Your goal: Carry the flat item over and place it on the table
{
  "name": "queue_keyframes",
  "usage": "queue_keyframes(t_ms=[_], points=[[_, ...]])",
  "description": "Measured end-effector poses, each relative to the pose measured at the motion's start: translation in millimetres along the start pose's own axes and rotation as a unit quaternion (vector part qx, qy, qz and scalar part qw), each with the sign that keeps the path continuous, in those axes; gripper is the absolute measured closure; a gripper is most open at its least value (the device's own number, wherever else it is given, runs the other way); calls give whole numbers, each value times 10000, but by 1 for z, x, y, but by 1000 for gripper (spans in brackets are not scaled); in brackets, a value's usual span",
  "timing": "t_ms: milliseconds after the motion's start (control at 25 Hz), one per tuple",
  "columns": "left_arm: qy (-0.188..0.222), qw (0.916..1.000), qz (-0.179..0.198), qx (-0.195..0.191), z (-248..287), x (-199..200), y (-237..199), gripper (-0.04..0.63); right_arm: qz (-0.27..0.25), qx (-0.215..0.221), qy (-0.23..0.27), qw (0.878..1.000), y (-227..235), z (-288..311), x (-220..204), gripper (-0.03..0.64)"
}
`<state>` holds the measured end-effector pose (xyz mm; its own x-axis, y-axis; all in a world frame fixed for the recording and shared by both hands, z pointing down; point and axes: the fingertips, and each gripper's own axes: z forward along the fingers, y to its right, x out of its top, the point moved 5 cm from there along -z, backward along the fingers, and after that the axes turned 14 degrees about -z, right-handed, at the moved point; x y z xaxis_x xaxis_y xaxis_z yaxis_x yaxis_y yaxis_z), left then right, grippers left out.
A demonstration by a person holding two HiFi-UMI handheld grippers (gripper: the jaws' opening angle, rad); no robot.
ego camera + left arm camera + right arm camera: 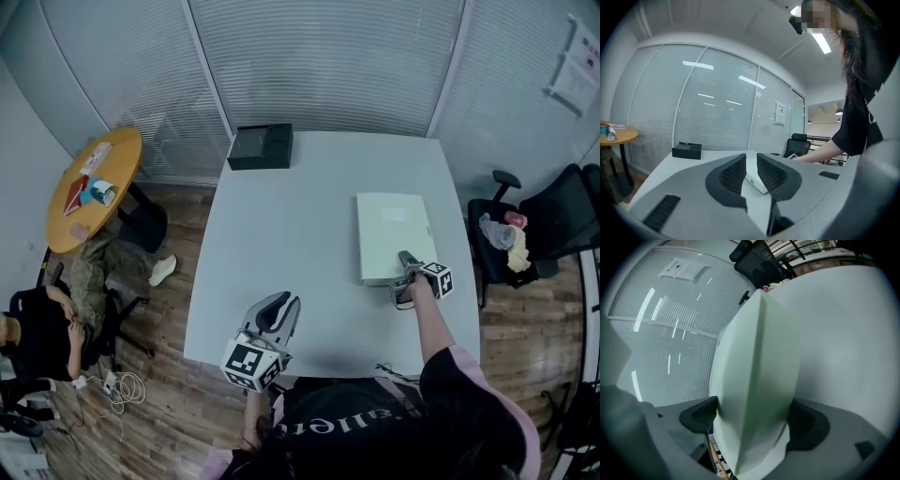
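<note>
The flat white box (394,236) lies flat on the white desk (291,244), on its right half, w/ its long side running away from the person. The right gripper (407,264) points down at the box's near short edge. In the right gripper view that edge fills the space btwn the fingers (701,416). They stand spread wide, one on each side of the box, released rather than clamped (the box's bulk hides part of one pad, so a light touch there can't be ruled out).

The left gripper (279,311) hovers over the desk's near left part, approx. level and well apart from the box. Its fingers (731,176) are parted by a narrow gap w/ nothing btwn them. Through the gap the box shows farther off on the desk.

A black box (260,147) sits at the desk's far left corner. Left of it stands a small round wooden desk (117,155) w/ a few small items on top. A seated person (37,323) is at the head view's left edge. A black office chair (553,220) w/ bundled cloth on its seat stands right of the desk.
</note>
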<state>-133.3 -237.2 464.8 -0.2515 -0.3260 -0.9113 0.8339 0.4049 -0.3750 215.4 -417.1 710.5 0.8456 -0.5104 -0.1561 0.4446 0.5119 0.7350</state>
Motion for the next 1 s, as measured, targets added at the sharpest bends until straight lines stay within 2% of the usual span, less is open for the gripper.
queue_keyframes(t_ms=[400, 520, 640, 800, 920, 1000], points=[[0, 9999, 12, 157, 5, -6, 16, 511, 176, -239, -315, 9991, 21, -13, -10, 186], [7, 9998, -6, 180, 5, -8, 18, 511, 128, -117, -363, 9992, 23, -21, -11, 186], [-2, 9998, -5, 202, 4, -11, 20, 511, -90, 164, -406, 9990, 18, -32, -13, 187], [7, 9999, 26, 142, 6, -10, 24, 511, -443, 749, -433, 9953, 1, -50, -16, 189], [-13, 10000, 47, 83, 5, -11, 25, 511, -895, 1268, -423, 9870, -22, -67, -22, 189], [-50, 10000, 62, 30, 5, -12, 28, 511, -1260, 1693, -399, 9767, -41, -82, -27, 190]])
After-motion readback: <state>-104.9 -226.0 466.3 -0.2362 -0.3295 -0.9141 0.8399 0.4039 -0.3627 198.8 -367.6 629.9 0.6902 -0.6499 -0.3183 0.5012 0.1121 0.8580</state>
